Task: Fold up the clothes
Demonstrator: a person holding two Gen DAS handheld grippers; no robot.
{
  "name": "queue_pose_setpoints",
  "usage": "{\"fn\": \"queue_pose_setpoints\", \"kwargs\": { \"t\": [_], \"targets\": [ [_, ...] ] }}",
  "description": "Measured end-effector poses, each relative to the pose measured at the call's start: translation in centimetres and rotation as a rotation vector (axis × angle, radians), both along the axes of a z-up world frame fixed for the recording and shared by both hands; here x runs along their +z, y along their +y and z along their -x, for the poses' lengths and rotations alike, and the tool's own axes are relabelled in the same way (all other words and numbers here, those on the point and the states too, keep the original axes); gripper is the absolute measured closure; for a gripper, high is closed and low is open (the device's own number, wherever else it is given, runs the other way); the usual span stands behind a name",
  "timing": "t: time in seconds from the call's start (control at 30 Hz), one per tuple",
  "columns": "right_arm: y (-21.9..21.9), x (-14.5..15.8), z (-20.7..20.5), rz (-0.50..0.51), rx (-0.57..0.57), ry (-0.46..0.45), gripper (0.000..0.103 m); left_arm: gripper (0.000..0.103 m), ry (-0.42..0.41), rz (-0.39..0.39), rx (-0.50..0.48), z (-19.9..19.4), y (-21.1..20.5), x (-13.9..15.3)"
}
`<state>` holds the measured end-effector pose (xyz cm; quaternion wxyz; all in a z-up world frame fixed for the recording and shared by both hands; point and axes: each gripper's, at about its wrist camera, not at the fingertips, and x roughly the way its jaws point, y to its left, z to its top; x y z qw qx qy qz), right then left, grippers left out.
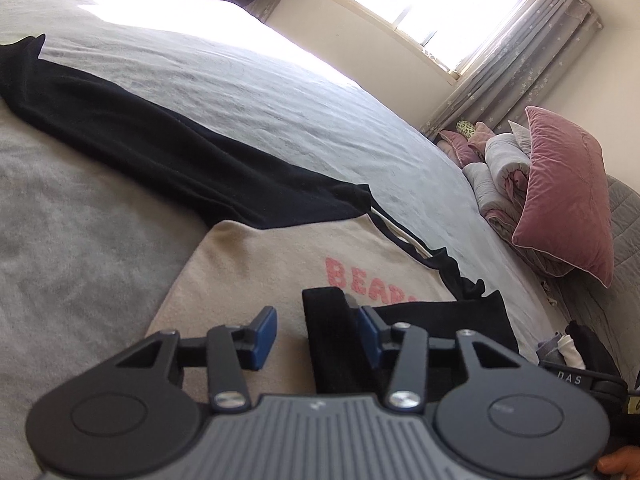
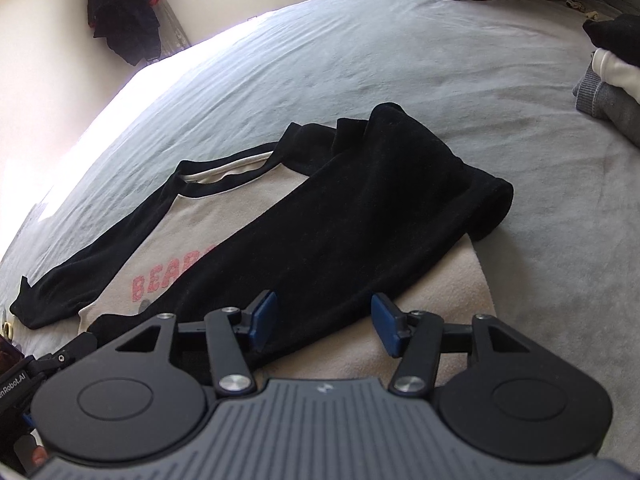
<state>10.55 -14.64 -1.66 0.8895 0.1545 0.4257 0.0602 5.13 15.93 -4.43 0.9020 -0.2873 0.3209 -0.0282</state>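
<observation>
Lying flat: one shirt point(image 2: 224, 224), two black sleeves point(image 2: 340, 216).

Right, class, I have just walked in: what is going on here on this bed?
A person holding two grippers is folding a cream sweatshirt with black sleeves and pink lettering on a grey bedspread. One black sleeve already lies folded across the chest; the other sleeve lies stretched out. The left gripper and right gripper are over the sweatshirt, jaws open, gripping nothing.

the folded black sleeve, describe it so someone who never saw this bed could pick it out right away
On the grey bed lies a cream sweatshirt with pink letters. The folded sleeve runs diagonally across its chest, covering the end of the lettering. The other black sleeve stretches out straight onto the bedspread.
</observation>
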Motion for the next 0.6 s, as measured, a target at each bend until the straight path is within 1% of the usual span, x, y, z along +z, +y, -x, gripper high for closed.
{"fn": "queue_pose_setpoints", "kwargs": {
  "t": [0.1, 0.2, 0.33, 0.43, 0.5, 0.53, 0.57, 0.6],
  "targets": [
    [0.1, -0.1, 0.0, 0.000, 0.005, 0.003, 0.046, 0.058, 0.024, 0.010, -0.016, -0.3, -0.1, -0.3],
    [0.3, 0.0, -0.1, 0.005, 0.009, 0.001, 0.046, 0.056, 0.030, 0.001, -0.032, -0.1, -0.4, -0.1],
    [0.3, 0.0, -0.2, 0.012, 0.013, 0.000, 0.046, 0.054, 0.051, -0.036, -0.042, -0.5, -1.1, -0.4],
    [0.4, -0.2, -0.1, 0.017, 0.010, 0.002, 0.045, 0.053, 0.041, -0.071, -0.048, -0.5, -1.9, -0.5],
    [0.5, -0.3, -0.2, 0.020, 0.010, 0.003, 0.045, 0.056, 0.026, -0.114, -0.053, -0.4, -2.5, -0.4],
    [0.5, -0.3, -0.2, 0.023, 0.010, 0.003, 0.044, 0.070, 0.017, -0.131, -0.058, -0.3, -2.8, -0.3],
    [0.6, -0.4, -0.1, 0.027, 0.012, 0.002, 0.044, 0.076, 0.013, -0.144, -0.067, -0.3, -3.0, -0.3],
    [0.7, -0.4, -0.1, 0.032, 0.015, -0.001, 0.043, 0.080, 0.010, -0.157, -0.075, -0.3, -3.3, -0.2]
  ]
}}
